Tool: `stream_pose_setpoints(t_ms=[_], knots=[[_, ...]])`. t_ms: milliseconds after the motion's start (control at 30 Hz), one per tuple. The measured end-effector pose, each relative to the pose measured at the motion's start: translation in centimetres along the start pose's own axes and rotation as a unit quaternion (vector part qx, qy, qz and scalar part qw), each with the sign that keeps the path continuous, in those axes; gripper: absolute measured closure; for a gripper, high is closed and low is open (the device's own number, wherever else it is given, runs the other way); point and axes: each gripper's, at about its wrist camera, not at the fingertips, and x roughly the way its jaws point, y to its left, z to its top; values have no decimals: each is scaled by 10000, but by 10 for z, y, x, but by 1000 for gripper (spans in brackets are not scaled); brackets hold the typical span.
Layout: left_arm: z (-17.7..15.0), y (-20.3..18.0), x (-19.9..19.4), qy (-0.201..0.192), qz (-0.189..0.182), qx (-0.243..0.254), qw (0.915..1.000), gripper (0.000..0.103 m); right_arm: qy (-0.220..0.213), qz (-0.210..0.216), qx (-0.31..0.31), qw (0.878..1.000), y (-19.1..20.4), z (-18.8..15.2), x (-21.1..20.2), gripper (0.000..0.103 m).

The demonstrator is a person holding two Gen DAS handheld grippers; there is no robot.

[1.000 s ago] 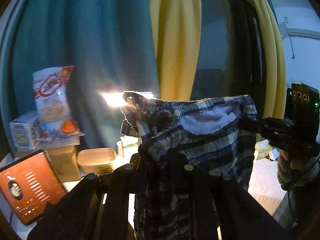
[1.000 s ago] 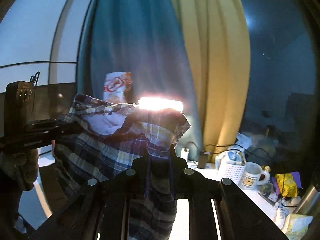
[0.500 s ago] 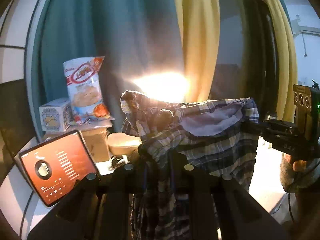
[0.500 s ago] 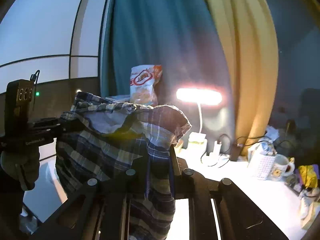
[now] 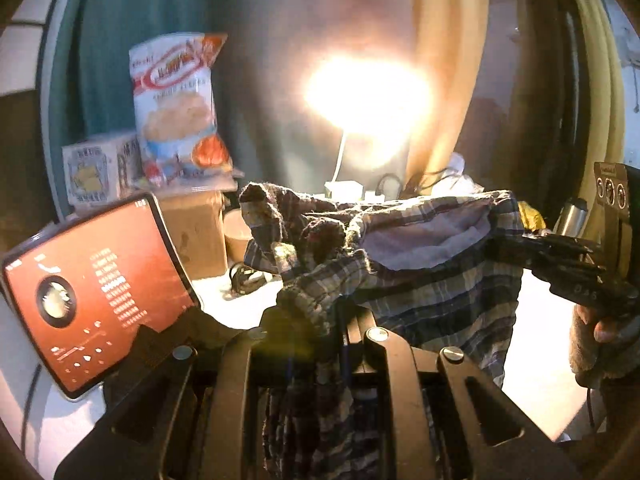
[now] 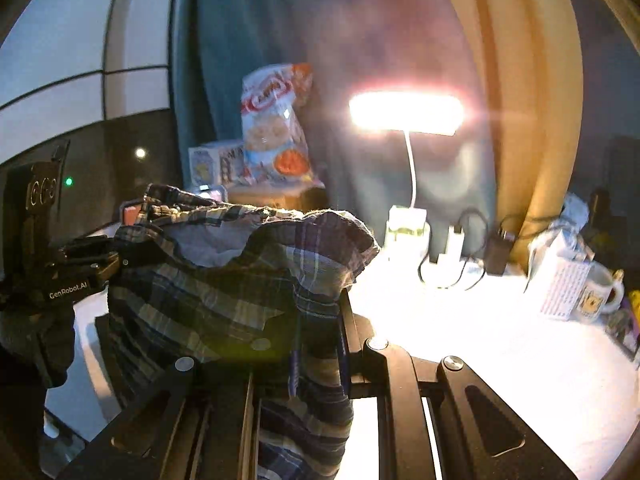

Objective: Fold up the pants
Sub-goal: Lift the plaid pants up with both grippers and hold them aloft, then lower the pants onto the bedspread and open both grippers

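Hanging in the air above the table (image 6: 500, 344), the pants (image 5: 432, 276) stretch between both grippers, waistband up, pale lining showing; the left gripper (image 5: 316, 320) pinches one waistband end, its fingers pressed together on bunched plaid cloth; the right gripper (image 6: 320, 320) pinches the other end the same way, cloth draping down between its fingers; behind stand a lit lamp (image 6: 404, 114), a snack bag (image 5: 176, 108), a tablet (image 5: 92, 292) and a mug (image 6: 598, 292).

"GenRobot.AI" printed on left tongs (image 6: 116, 258) body; snack bag (image 6: 276, 128) and tablet (image 5: 92, 296) text too blurred to read.
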Motion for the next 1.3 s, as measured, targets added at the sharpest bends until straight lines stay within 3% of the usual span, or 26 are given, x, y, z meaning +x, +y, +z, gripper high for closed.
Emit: stream_pose_setpoints(t_ms=[433, 633, 800, 933, 1067, 1133, 1300], knots=[[-26, 32, 104, 926, 166, -392, 9948, 88, 875, 94, 422, 9952, -36, -27, 110, 88], [-36, 49, 131, 1326, 278, -604, 9889, 80, 1259, 228, 592, 9900, -48, -39, 149, 88], [-39, 60, 140, 1471, 486, -700, 9854, 52, 1629, 261, 776, 9832, -60, -54, 177, 88], [-37, 65, 140, 1492, 582, -713, 9845, 44, 1738, 274, 905, 9802, -67, -57, 184, 87], [-32, 66, 134, 1456, 702, -668, 9846, 44, 1741, 76, 947, 9801, -72, -54, 184, 70], [-30, 68, 130, 1421, 739, -737, 9843, 44, 1688, -141, 1018, 9803, -78, -52, 180, 53], [-24, 66, 113, 1266, 944, -712, 9849, 33, 1644, -385, 1081, 9797, -87, -46, 165, 50]])
